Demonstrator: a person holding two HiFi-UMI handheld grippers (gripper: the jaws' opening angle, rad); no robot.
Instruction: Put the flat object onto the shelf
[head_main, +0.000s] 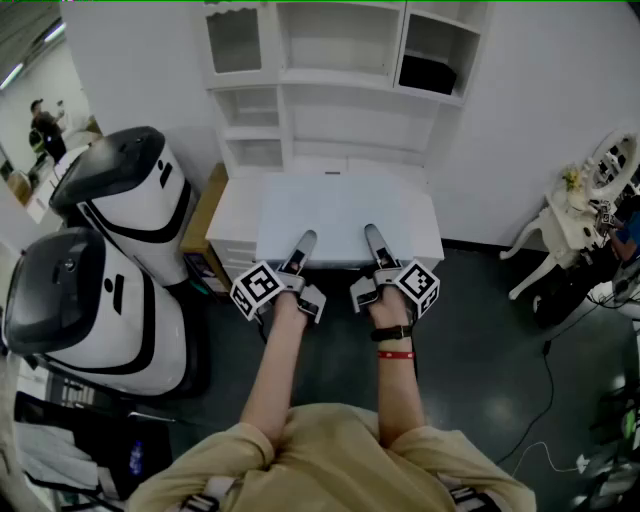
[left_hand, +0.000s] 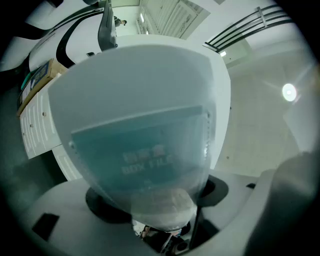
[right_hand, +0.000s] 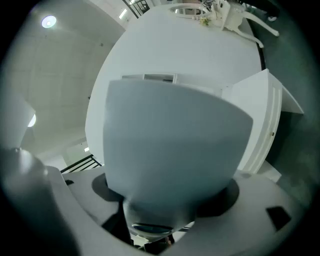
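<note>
While the left hand-held gripper (head_main: 303, 243) and the right hand-held gripper (head_main: 372, 238) each clench the 6 o'clock edge of the pale blue box file (head_main: 340, 215), that flat file lies level over the white tabletop (head_main: 232, 212); whether it touches cannot be told. Both gripper views show the file filling the gap between the jaws. At 12 o'clock stands the white shelf (head_main: 340, 90), a dark object (head_main: 427, 73) in its 1 o'clock compartment. Two white machines (head_main: 120, 200) stand at 9 o'clock

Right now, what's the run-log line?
left gripper: gripping flat translucent pale-blue box file | right gripper: gripping same file | white shelf: file not placed
</note>
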